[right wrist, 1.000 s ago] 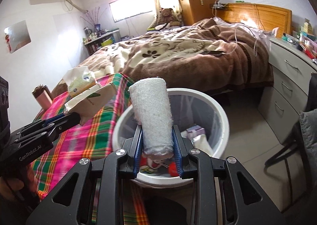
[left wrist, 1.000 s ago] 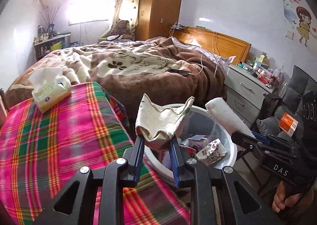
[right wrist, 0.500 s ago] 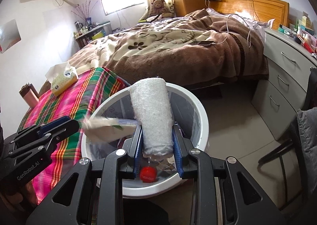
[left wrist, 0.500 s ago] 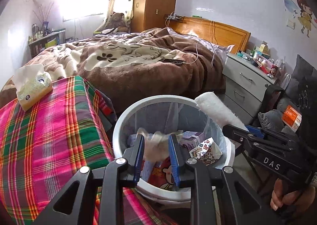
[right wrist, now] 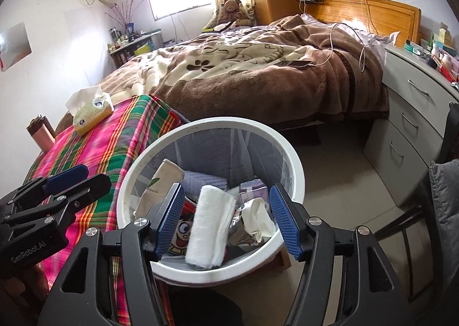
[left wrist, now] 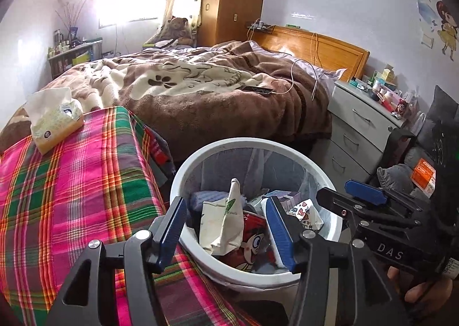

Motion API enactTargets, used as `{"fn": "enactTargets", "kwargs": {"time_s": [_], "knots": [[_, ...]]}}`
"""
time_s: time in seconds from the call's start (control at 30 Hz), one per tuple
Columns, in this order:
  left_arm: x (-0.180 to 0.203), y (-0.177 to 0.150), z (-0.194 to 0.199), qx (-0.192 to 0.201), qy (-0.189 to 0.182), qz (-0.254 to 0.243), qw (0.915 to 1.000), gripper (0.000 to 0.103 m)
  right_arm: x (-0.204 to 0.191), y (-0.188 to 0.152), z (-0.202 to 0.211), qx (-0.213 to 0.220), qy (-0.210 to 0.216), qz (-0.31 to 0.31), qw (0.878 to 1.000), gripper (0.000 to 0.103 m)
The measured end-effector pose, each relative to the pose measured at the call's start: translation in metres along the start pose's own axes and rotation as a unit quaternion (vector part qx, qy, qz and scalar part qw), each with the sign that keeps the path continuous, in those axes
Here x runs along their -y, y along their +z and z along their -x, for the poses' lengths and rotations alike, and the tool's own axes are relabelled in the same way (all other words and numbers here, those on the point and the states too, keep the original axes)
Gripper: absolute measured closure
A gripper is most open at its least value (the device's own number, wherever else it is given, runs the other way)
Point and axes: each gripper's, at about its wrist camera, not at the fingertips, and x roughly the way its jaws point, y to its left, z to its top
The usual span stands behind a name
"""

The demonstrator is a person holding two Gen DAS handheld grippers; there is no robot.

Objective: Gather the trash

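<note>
A white round trash bin (left wrist: 229, 148) (right wrist: 289, 151) stands beside the plaid table and holds several pieces of trash. My left gripper (left wrist: 225, 222) is open and empty over the bin's near rim. A crumpled cream paper bag (left wrist: 221, 222) (right wrist: 160, 179) lies in the bin below it. My right gripper (right wrist: 226, 211) is open and empty above the bin. A white rolled towel (right wrist: 209, 228) lies in the bin between its fingers. The right gripper also shows at the right of the left wrist view (left wrist: 364, 197). The left gripper also shows at the left of the right wrist view (right wrist: 71, 179).
A plaid-covered table (left wrist: 66, 182) lies left of the bin with a tissue pack (left wrist: 54, 122) at its far end. A bed (left wrist: 200, 87) with a brown blanket is behind. A grey dresser (left wrist: 361, 128) stands right, and a dark chair (right wrist: 441, 188) at far right.
Both grippers have opened over the bin. The paper bag dropped from the left gripper and the rolled towel from the right; both now lie in the bin.
</note>
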Motion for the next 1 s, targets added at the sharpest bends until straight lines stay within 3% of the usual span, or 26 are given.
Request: {"fn": "enactTargets", "kwargs": {"time_s": [0.4,0.67,0.83,1.0], "knots": [[-0.019,-0.019,0.045,0.027,0.031,0.019,0.999,0.046,-0.023,-0.017,0.026,0.025,0.014,0.004,1.0,0.04],[-0.028,-0.043,0.086,0.06,0.069,0.03,0.9953,0.045,-0.043,-0.03,0.047,0.053,0.024,0.014,0.998,0.04],[-0.024,-0.058,0.105,0.07,0.135,0.015,0.9883,0.045,-0.052,-0.039,0.058,0.072,0.028,0.016,0.997,0.04],[-0.026,-0.07,0.12,0.084,0.137,0.023,0.9867,0.045,-0.058,-0.046,0.062,0.077,0.029,0.019,0.996,0.04]]}}
